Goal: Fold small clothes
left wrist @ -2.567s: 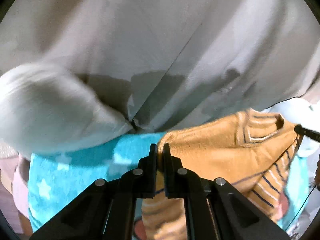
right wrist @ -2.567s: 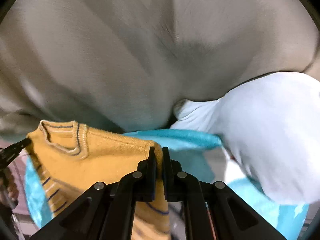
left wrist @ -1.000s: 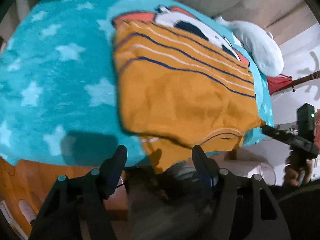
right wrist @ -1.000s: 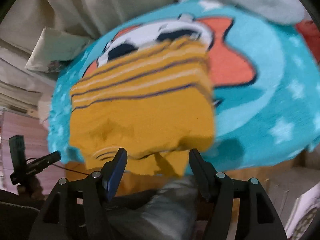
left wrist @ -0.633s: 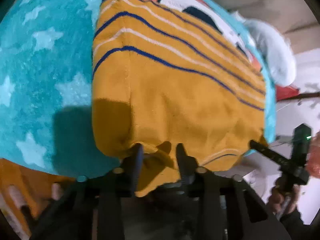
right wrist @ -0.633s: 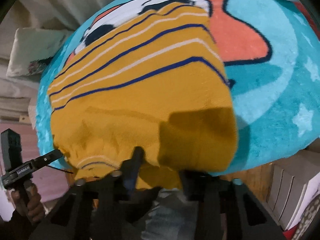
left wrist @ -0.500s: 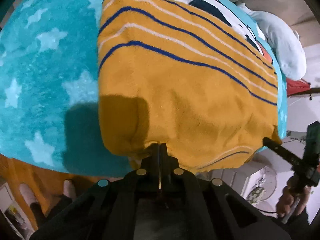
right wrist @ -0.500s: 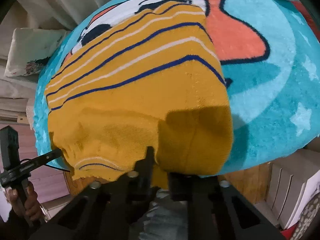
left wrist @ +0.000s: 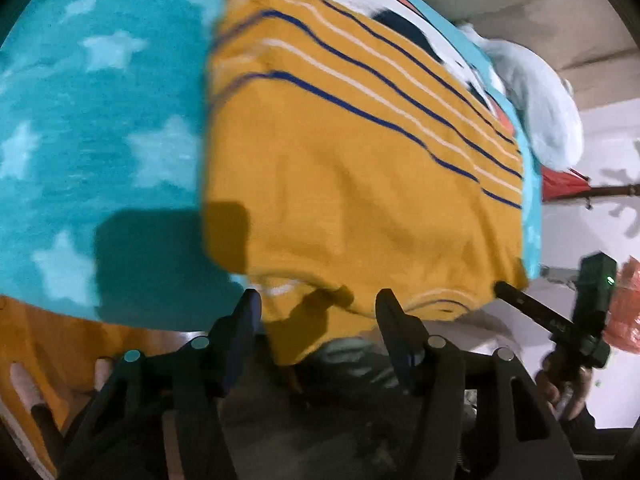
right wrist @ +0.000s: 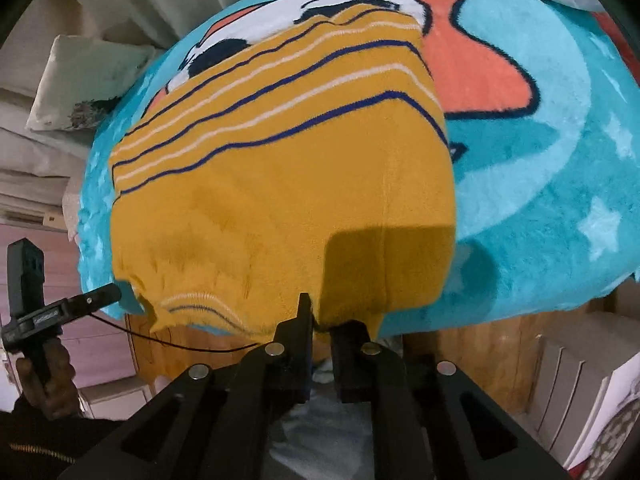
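A mustard-yellow knit top [left wrist: 352, 168] with navy and white stripes lies spread on a teal star blanket [left wrist: 100, 128]. Its collar edge hangs over the blanket's near edge. My left gripper [left wrist: 316, 312] is open, with the fingers on either side of the near hem and not gripping it. My right gripper [right wrist: 322, 324] is at the other near corner of the top [right wrist: 280, 184], with the jaws narrowly apart on the hem. The right gripper also shows in the left wrist view [left wrist: 516, 300], and the left gripper shows in the right wrist view [right wrist: 100, 296].
The blanket [right wrist: 560, 160] carries a cartoon print in orange, white and black. A pale blue pillow [left wrist: 536, 112] lies at the far side. A white cushion [right wrist: 84, 80] and draped cloth are behind. A wooden panel [right wrist: 460, 360] is below the blanket edge. White drawers [right wrist: 576, 392] stand right.
My left gripper was shut on the near hem half a second ago and has now opened. The top has settled on the blanket. My right gripper's jaws have parted slightly at the hem.
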Demonstrator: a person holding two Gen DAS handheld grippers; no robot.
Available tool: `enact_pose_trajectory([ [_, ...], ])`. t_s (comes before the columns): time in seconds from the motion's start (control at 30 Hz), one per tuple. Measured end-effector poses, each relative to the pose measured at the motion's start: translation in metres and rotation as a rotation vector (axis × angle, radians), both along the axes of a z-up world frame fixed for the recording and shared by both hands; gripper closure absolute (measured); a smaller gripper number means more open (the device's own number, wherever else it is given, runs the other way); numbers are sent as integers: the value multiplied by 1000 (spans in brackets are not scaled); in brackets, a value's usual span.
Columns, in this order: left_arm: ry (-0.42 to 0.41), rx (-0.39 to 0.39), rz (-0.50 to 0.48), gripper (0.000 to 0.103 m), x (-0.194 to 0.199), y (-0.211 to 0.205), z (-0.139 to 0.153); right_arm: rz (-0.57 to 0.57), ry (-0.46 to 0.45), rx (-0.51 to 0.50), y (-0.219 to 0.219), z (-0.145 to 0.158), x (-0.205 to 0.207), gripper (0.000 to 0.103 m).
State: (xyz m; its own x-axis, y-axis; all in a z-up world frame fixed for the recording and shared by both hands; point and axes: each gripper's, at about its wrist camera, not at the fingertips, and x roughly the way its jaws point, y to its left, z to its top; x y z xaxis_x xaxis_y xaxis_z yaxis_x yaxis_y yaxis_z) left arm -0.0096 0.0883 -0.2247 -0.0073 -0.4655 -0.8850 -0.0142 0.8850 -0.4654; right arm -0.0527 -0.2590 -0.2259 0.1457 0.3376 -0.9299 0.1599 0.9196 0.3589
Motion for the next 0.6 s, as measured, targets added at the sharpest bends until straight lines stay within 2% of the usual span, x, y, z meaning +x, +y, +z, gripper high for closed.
enact_pose_trajectory([
  [0.1,27,-27,-29,47,5,-17,-9,-2,0,7,1,0,2,82],
  [0.2,66,-57,-12,66,9,-24,-19,-13,0,11,1,0,6,81],
  [0.27,93,-29,1,69,13,-25,-27,-17,0,10,0,0,6,81],
  [0.33,128,-1,23,83,16,-24,-36,-21,5,0,-1,-2,7,81],
  [0.37,153,-5,56,86,17,-19,-40,-29,12,-1,-2,-4,7,81],
  [0.4,167,-20,86,94,17,-14,-42,-37,17,5,-3,-6,8,81],
  [0.43,159,-10,87,97,17,-11,-40,-49,27,13,-5,-8,8,81],
  [0.47,147,7,72,98,16,-11,-37,-51,29,13,-5,-9,7,83],
  [0.53,138,-4,41,98,12,-13,-25,-40,17,14,-6,-3,5,95],
  [0.6,99,-16,-22,98,3,-16,-2,-32,3,34,-8,7,0,96],
])
